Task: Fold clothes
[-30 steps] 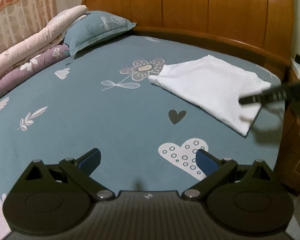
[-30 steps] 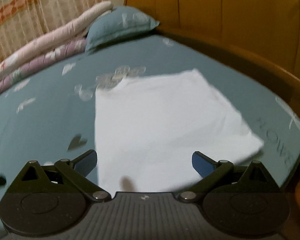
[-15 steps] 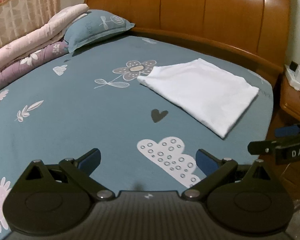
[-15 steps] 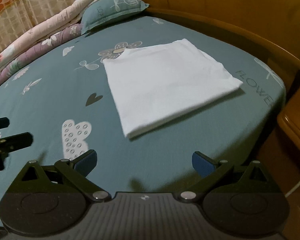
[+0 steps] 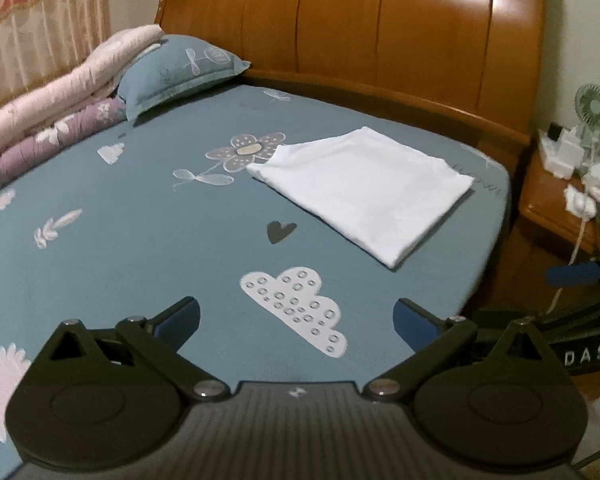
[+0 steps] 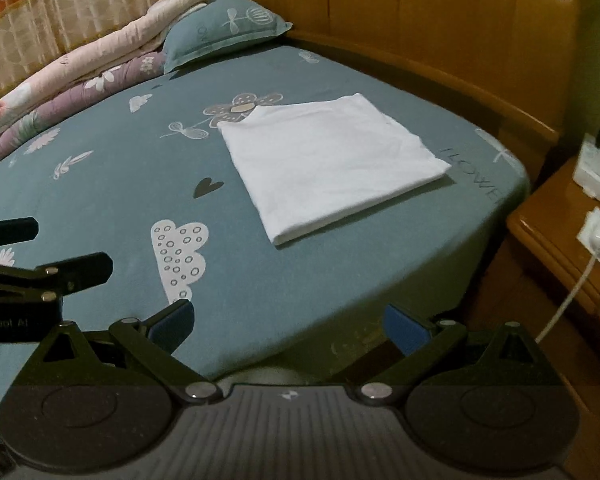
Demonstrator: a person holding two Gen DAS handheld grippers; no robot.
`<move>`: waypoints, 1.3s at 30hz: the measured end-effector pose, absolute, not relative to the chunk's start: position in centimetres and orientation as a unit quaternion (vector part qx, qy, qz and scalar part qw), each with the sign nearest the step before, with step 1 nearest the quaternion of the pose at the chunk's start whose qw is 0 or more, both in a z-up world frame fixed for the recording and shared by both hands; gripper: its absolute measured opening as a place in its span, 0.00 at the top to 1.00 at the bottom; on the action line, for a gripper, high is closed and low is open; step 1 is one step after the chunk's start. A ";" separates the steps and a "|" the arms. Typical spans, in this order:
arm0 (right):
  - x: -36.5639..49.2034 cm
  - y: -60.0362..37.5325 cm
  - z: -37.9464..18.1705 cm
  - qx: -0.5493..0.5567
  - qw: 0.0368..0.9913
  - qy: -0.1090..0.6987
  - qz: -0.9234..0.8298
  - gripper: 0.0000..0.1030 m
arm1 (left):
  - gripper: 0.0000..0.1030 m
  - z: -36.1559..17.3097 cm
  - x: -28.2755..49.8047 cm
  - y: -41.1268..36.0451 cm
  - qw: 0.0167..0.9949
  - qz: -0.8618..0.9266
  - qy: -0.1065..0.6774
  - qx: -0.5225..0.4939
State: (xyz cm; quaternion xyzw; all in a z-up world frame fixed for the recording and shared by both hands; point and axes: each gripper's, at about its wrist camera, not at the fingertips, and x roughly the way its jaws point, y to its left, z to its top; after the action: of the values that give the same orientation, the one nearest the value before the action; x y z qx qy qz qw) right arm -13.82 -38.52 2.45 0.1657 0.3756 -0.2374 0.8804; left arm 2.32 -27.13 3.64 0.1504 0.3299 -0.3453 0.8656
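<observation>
**White garment folded flat; both tongs empty and clear of it**

The folding looks finished, or close to it. The white garment (image 5: 364, 192) lies on the bed (image 5: 148, 240) as a neat, roughly square packet, near the bed's right edge and just short of the wooden headboard (image 5: 380, 28). Its edges are straight and its corners stack cleanly, with a doubled layer showing along the near edge. One small fold of fabric pokes up at the corner beside the printed flower. As far as these views show, no other loose clothing waits on the bed, so what may remain is a final tidy or moving the packet away.

The left tongs (image 5: 296, 318) stand wide open with nothing between the blue pads, held over the near part of the sheet, well apart from the garment. The right tongs (image 6: 288, 322) are equally wide open and empty, at the bed's near edge.

The garment reads as thin, soft, matte cotton knit. The sheet is a smooth teal fabric printed with clouds, hearts and flowers. The headboard is glossy varnished wood in curved panels. A matching pillow (image 6: 224, 30) and rolled quilts (image 6: 72, 80) sit at the far left.
</observation>
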 end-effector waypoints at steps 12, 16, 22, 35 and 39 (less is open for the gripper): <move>-16.5 -35.3 4.9 0.142 0.885 0.366 -0.251 0.00 | 0.01 4.8 0.1 -25.3 0.863 -0.347 0.344 0.132; -17.0 -34.8 5.5 0.139 0.888 0.358 -0.253 0.00 | 0.01 5.2 -0.4 -24.9 0.863 -0.347 0.343 0.133; -17.4 -34.6 5.9 0.140 0.888 0.353 -0.261 0.00 | 0.01 5.7 -1.0 -24.8 0.864 -0.343 0.341 0.139; -17.5 -34.7 5.9 0.142 0.889 0.351 -0.259 0.00 | 0.01 5.8 -1.2 -24.7 0.865 -0.339 0.341 0.140; -17.4 -34.7 5.8 0.143 0.888 0.352 -0.259 0.00 | 0.01 5.7 -1.0 -24.7 0.865 -0.339 0.343 0.139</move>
State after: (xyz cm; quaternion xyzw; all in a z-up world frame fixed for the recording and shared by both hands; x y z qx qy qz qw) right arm -17.44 -34.73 5.83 0.1432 0.3522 -0.2590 0.8879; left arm -1.05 -24.70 5.70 0.1389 0.3429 -0.3393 0.8649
